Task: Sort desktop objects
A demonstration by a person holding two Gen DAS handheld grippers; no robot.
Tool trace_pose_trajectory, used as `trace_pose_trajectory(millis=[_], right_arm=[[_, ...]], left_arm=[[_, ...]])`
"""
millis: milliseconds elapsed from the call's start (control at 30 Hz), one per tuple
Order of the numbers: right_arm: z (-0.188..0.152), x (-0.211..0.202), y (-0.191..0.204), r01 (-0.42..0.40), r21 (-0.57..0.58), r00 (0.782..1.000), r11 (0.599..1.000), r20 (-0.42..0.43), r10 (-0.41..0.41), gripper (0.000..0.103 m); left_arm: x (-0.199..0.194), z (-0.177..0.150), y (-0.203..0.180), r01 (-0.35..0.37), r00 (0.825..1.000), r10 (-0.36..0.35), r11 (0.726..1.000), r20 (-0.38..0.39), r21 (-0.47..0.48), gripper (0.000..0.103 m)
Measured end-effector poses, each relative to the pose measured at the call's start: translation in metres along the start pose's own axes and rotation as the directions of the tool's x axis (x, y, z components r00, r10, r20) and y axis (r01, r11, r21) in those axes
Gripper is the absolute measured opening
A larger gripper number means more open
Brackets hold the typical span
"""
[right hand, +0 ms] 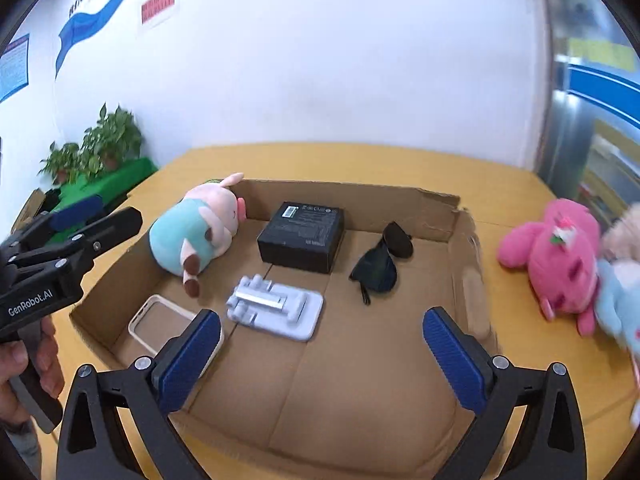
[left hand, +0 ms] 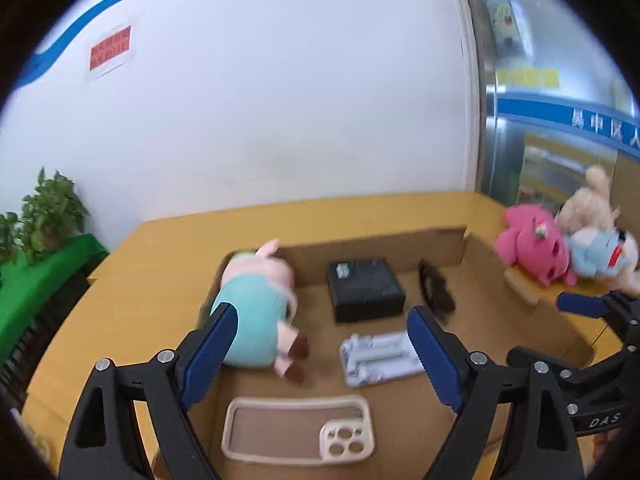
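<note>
A shallow cardboard box lies on the yellow table. Inside it are a pig plush in teal, a black carton, dark sunglasses, a grey phone stand and a beige phone case. My left gripper hangs open over the box's near left part, its left finger in front of the pig. My right gripper is open above the bare box floor, holding nothing.
A pink plush, a cream plush and a light blue plush lie on the table right of the box. Potted plants stand on a green cloth at far left. A white wall is behind the table.
</note>
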State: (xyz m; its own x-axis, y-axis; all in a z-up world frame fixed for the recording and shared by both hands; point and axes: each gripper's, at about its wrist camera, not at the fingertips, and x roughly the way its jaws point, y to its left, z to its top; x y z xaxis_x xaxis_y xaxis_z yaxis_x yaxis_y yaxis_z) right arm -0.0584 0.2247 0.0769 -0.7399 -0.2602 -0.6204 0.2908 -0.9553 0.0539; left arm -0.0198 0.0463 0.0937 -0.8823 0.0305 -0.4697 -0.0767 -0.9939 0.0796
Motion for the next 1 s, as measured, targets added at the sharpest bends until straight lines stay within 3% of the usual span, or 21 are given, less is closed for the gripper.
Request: trace_pose_trajectory(millis=[67, 233, 333, 367, 433, 600, 667, 1000], right_arm=[[-0.023, -0.001, 0.006, 0.022, 0.033, 0.999, 0.999, 0.024, -0.023, 0.103], [-0.053, 0.002, 0.005, 0.078, 0.102, 0.992, 0.992, 0.096, -0.088, 0.103], [-0.064, -0.001, 0.005, 0.089, 0.103, 0.986, 0.991, 0.133, -0.102, 0.103], [-0.068, 0.0, 0.005, 0.096, 0.105, 0.983, 0.99, 0.149, -0.111, 0.103], [-0.076, 0.0, 0.006, 0.122, 0.095, 0.975, 0.988, 0.176, -0.137, 0.103], [-0.087, 0.01, 0.01, 0.144, 0.062, 0.969, 0.988, 0.192, -0.153, 0.103], [-0.087, 0.011, 0.011, 0.137, 0.065, 0.971, 0.988, 0.189, -0.148, 0.103], [-0.087, 0.015, 0.01, 0.124, 0.065, 0.976, 0.99, 0.174, -0.134, 0.103]], left_arm=[[0.01, -0.016, -0.008, -0.045, 0.998, 0.045, 0.999, -0.047, 0.009, 0.087], [0.024, -0.057, -0.002, -0.018, 0.995, 0.008, 0.994, -0.095, -0.107, 0.087], [0.025, -0.074, 0.0, -0.043, 0.996, 0.032, 0.99, -0.081, -0.135, 0.087], [0.023, -0.078, -0.005, -0.074, 0.996, 0.069, 0.992, -0.057, -0.099, 0.087], [0.019, -0.084, -0.006, -0.064, 0.998, 0.065, 0.992, 0.005, -0.105, 0.089], [0.02, -0.082, -0.008, -0.059, 0.998, 0.06, 0.994, 0.006, -0.097, 0.094], [0.024, -0.083, -0.008, -0.056, 0.998, 0.055, 0.994, -0.006, -0.093, 0.103], [0.024, -0.082, -0.009, -0.057, 0.998, 0.056, 0.994, -0.007, -0.092, 0.103]])
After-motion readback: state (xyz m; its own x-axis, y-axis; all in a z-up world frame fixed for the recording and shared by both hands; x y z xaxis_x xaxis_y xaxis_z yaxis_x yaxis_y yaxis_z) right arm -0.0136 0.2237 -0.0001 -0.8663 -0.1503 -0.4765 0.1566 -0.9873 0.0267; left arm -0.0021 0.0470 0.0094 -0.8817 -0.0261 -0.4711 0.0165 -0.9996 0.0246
